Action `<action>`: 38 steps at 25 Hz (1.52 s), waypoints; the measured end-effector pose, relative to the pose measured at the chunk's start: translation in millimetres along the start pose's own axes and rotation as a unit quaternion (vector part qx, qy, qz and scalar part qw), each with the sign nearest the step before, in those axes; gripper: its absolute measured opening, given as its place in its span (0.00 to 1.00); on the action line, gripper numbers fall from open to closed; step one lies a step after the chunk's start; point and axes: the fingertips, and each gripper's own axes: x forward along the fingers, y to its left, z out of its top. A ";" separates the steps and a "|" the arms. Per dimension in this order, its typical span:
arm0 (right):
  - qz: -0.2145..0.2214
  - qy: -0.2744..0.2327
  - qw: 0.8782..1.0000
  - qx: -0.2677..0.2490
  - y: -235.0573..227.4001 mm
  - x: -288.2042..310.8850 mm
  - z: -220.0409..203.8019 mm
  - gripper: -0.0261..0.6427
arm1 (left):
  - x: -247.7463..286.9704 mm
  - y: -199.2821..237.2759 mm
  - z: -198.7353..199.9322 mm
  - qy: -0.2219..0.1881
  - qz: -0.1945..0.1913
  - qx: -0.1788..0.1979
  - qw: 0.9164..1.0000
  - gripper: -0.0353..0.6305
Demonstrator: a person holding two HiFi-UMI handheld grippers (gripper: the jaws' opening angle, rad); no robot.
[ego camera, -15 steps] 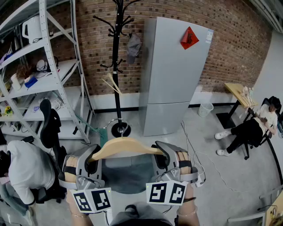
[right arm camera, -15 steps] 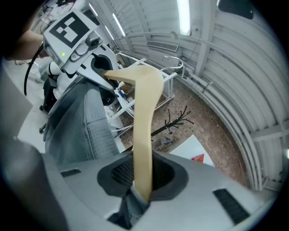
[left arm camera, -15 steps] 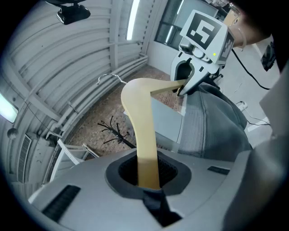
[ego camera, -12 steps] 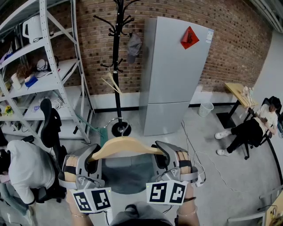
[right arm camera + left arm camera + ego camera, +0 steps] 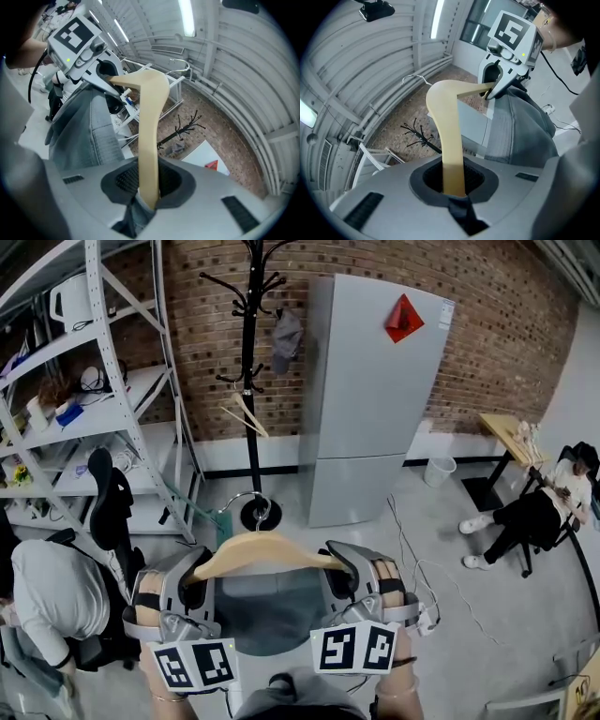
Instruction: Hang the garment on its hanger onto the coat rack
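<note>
Hanger (image 5: 267,552) level, long axis left-right, hook (image 5: 246,506) toward coat rack (image 5: 251,381)

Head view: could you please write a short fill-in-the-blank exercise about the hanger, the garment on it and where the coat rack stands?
1. The hanger, gripped at its ends by the left gripper and the right gripper, is made of ____.
2. A ____ garment hangs from it, between the grippers.
3. In the head view the black coat rack stands to the ____ of the fridge.
4. Behind both is a ____ wall.

Missing words: wood; grey; left; brick.
</note>
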 end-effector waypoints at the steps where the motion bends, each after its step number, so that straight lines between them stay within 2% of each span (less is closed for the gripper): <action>1: 0.002 0.000 1.000 -0.001 0.9 0.6 -0.4 0.15 | 0.7 -0.9 -0.7 0.001 -0.002 0.001 1.000 0.10; 11: 0.002 -0.003 1.000 -0.010 -18.4 26.0 -13.0 0.15 | 28.7 -1.3 7.2 0.010 -0.012 0.003 1.000 0.10; 20: 0.007 -0.020 1.000 -0.014 -36.2 64.2 -22.5 0.15 | 65.3 3.9 8.4 0.022 -0.003 0.003 1.000 0.10; 27: 0.012 -0.018 1.000 -0.014 -35.9 105.1 -20.0 0.15 | 101.6 12.4 -13.1 0.027 -0.010 0.002 1.000 0.10; 38: -0.004 0.009 1.000 -0.012 -44.5 189.0 1.1 0.15 | 177.1 48.7 -59.0 0.005 -0.019 0.004 1.000 0.10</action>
